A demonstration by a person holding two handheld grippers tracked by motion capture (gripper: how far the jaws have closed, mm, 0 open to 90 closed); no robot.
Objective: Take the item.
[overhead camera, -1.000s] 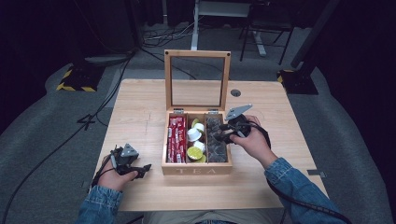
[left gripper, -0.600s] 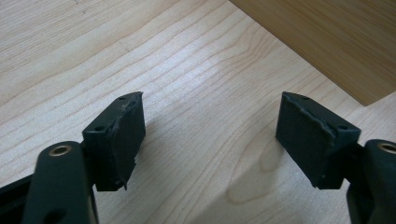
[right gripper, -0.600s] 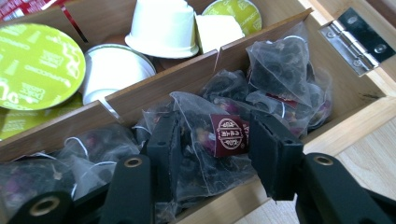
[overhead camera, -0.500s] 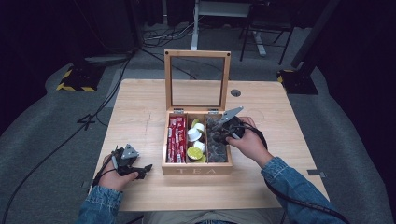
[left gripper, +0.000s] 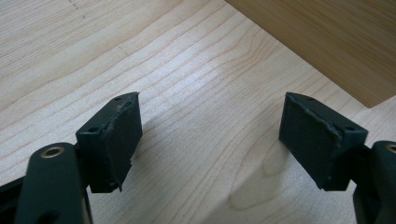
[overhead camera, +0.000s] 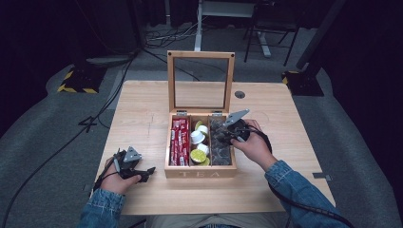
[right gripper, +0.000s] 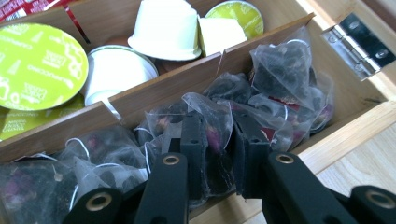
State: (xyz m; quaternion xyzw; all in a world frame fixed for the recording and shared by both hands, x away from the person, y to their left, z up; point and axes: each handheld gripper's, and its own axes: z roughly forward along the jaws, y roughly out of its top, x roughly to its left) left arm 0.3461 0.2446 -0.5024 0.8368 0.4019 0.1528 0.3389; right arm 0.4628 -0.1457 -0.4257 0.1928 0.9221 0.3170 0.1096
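Note:
A wooden tea box (overhead camera: 200,173) with its glass lid raised stands mid-table. Its right compartment holds several clear pyramid tea bags (right gripper: 280,70). My right gripper (right gripper: 219,144) reaches down into that compartment, its jaws shut on one tea bag (right gripper: 208,122); in the high view the right gripper (overhead camera: 227,135) sits over the box's right side. My left gripper (overhead camera: 142,172) rests on the table left of the box, open, with bare wood between its pads (left gripper: 119,135).
The middle compartment holds white and green capsules (right gripper: 39,65), the left one red sachets (overhead camera: 179,141). A box wall (left gripper: 327,42) lies just beyond the left gripper. A cable hole (overhead camera: 240,94) sits behind the box. Dark floor and cables surround the table.
The right gripper has shifted slightly left and lower into the right compartment among the tea bags. The left gripper has stayed in place.

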